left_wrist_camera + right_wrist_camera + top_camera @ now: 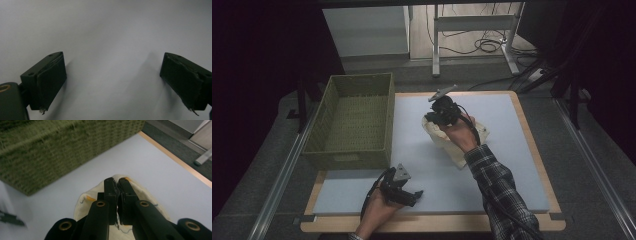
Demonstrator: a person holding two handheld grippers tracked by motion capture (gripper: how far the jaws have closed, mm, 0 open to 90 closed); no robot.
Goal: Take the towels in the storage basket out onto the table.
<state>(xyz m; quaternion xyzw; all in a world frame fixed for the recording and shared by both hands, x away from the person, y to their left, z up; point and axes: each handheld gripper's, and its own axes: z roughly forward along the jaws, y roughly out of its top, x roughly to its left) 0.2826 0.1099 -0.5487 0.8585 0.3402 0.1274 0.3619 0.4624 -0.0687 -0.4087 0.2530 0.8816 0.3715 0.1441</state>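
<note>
Cream cloth, a soft bag-like piece point(455, 137) with small orange tabs at its edge, sits in the middle of the tabletop's pale mat point(512, 165), to the right of the green woven basket point(354, 120) and apart from it. The right gripper point(432, 117) has its jaws pinched nearly together on the cloth's upper edge; in the right gripper view the fabric point(100, 195) spreads out on both sides of the closed jaws, and the rest seems to hang or trail below toward the mat.

The step in hand looks like carrying the cloth over to the basket. To do it well, the pinch should stay firm, since only a thin fold seems to be caught and a loose grip would let it slide out. Lifting high enough that the trailing part clears the basket's near wall point(389, 117) matters most, because a dragging hem could snag on the weave or tip the basket. Release should come only once the bulk is over the open inside.

The left gripper point(412, 196) rests low over the mat near the front edge, jaws wide apart and empty, well away from the cloth.
</note>
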